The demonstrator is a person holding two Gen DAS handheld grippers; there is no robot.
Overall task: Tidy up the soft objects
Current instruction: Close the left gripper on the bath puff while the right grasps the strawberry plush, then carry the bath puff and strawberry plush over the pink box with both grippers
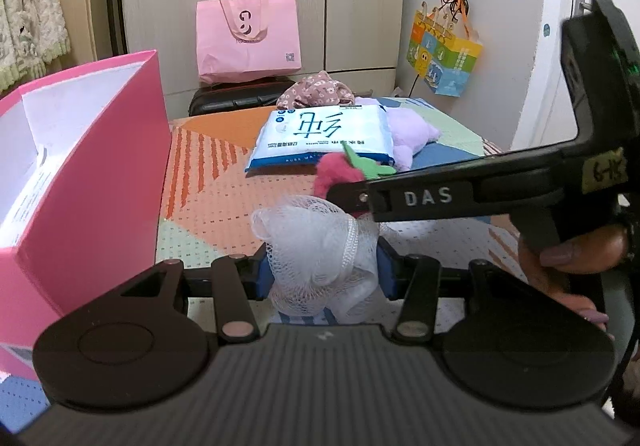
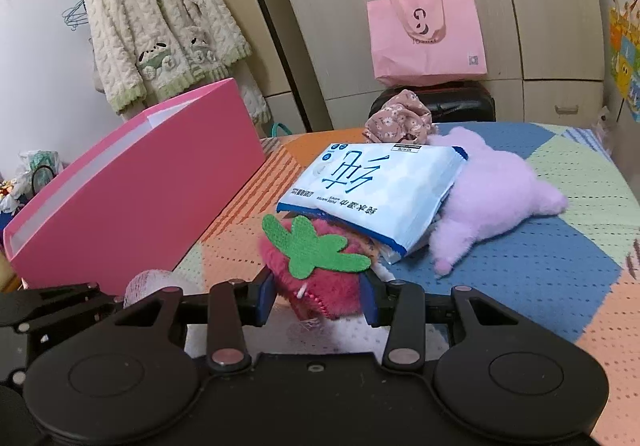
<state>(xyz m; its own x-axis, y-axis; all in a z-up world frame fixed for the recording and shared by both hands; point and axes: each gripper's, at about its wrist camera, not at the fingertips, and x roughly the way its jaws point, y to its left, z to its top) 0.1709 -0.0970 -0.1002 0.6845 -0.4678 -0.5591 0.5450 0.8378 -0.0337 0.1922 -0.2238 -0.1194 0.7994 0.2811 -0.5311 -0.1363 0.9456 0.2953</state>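
Our left claw point(image 1: 324, 272) is closed on the white mesh bath puff point(image 1: 320, 250), whose netting bulges out above and below the blue pads point(image 1: 265, 278); how much of it lies under the claw body we cannot see. Our right claw point(image 2: 318, 296) grips the red plush strawberry point(image 2: 320, 270) with its green felt leaf point(image 2: 312, 246); the near underside of the toy is hidden by the linkage. In the left wrist view the right claw crosses from the right and covers most of the strawberry, leaving only a pink tuft and the leaf tip.

Both toys sit low over the patchwork mat point(image 2: 540, 266), near the middle. To the left stands the open pink box point(image 2: 136, 198); its interior is mostly cut off, and we cannot tell what it holds. Farther away lies the blue and white pack of wipes point(image 2: 372, 190), one near corner resting on the strawberry and its right edge overlapping the lilac plush toy point(image 2: 492, 198), partly concealed beneath it. Beyond them a floral cloth point(image 2: 400, 122) is bunched at the far edge, its shape hard to make out.
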